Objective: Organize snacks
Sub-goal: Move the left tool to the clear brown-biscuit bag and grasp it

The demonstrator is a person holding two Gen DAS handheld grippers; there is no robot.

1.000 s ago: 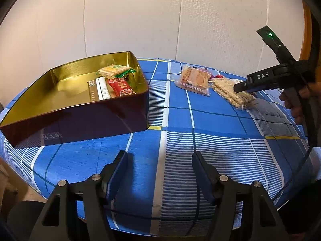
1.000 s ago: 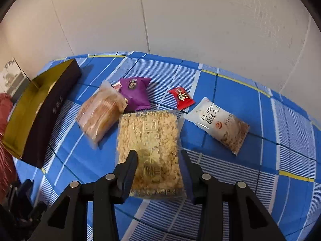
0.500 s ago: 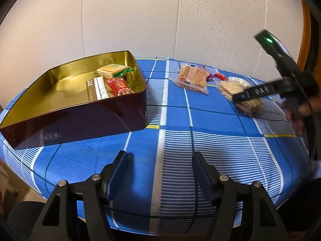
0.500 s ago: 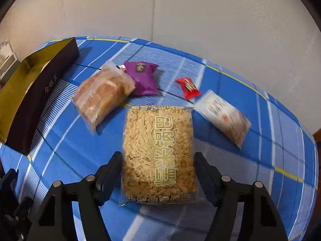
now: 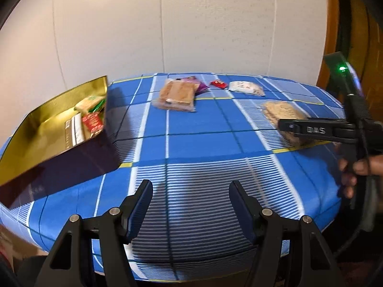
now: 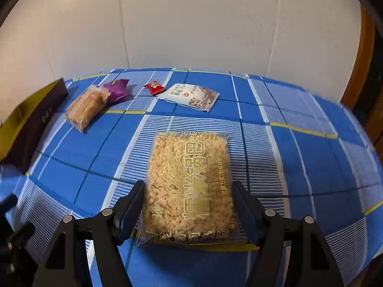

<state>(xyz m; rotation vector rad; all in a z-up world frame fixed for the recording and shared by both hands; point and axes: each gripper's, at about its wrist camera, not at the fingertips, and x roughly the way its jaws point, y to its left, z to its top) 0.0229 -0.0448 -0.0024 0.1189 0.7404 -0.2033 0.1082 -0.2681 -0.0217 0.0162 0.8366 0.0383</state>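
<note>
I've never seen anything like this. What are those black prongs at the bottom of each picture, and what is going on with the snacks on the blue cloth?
The prongs are two-finger grippers, each held by a person, each with its own camera looking along its fingers. The left gripper is open over the checked tablecloth, holding nothing. The right gripper is open, its fingers either side of a rice cracker pack lying on the cloth. Farther off lie a biscuit pack, a purple packet, a red candy and a white packet. The gold-lined box already holds some snacks.
</note>
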